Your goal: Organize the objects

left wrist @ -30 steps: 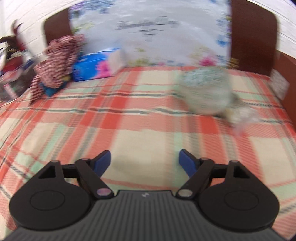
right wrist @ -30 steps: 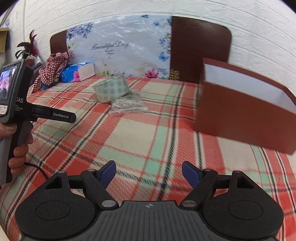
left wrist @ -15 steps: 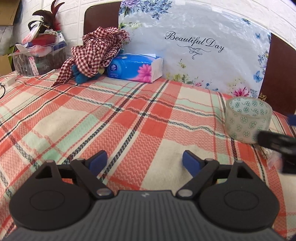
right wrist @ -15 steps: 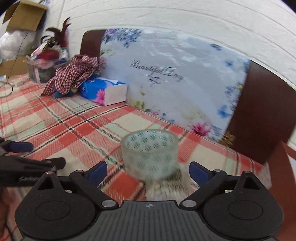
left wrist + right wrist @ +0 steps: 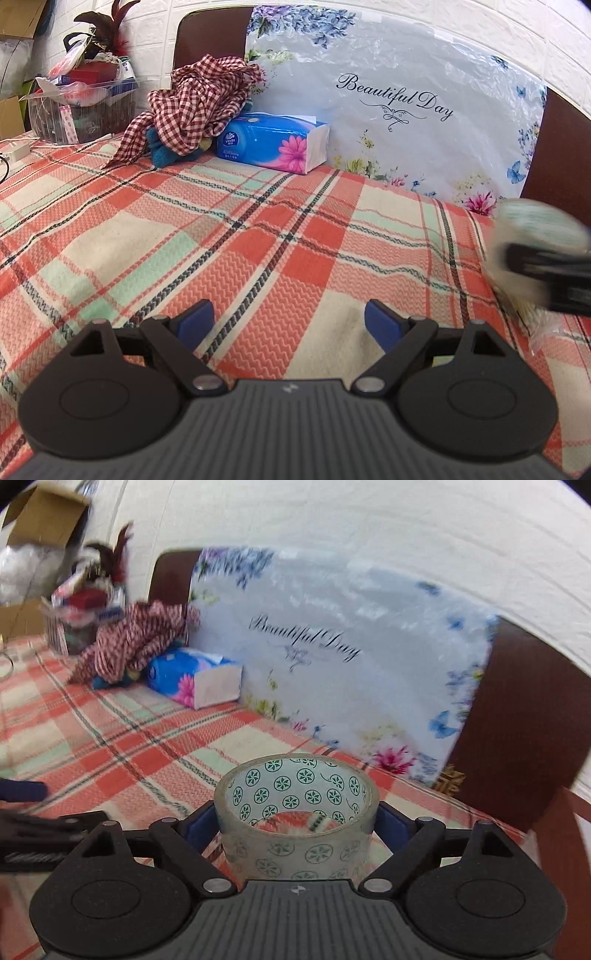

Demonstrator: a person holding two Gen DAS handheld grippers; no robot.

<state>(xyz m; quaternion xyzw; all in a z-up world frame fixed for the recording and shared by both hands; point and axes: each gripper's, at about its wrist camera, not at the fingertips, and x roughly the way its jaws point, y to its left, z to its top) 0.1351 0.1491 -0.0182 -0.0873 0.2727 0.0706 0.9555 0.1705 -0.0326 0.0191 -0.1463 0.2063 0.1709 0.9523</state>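
Where a second ago the right gripper [image 5: 295, 825] faced open plaid with a brown box to its right, it now has the roll of tape [image 5: 297, 812] standing between its blue pads; the jaws have just been closing after swinging wider, and the pads sit right against the roll's sides, though whether they truly press on it I cannot tell. That roll, clear with green pinwheel marks, stands on its edge-ring on the plaid bedcover [image 5: 122, 760], hole upward. Half a second ago it lay further ahead, clear of the fingers.

By contrast, the left gripper [image 5: 288, 325] has its jaws wide with only bedcover between them; earlier it looked at the roll ahead, which now shows blurred at its 3 o'clock.

Outward at 10 o'clock in the left view, a blue tissue pack [image 5: 273, 142] lies by the floral headboard cover [image 5: 406, 110], touching a checked red cloth [image 5: 192, 107] heaped over something blue. Further left, a clear bin [image 5: 77, 114] holds red and white packets and dark feathers. At the right view's 10 o'clock, an open cardboard box [image 5: 44, 517] shows, contents unseen.
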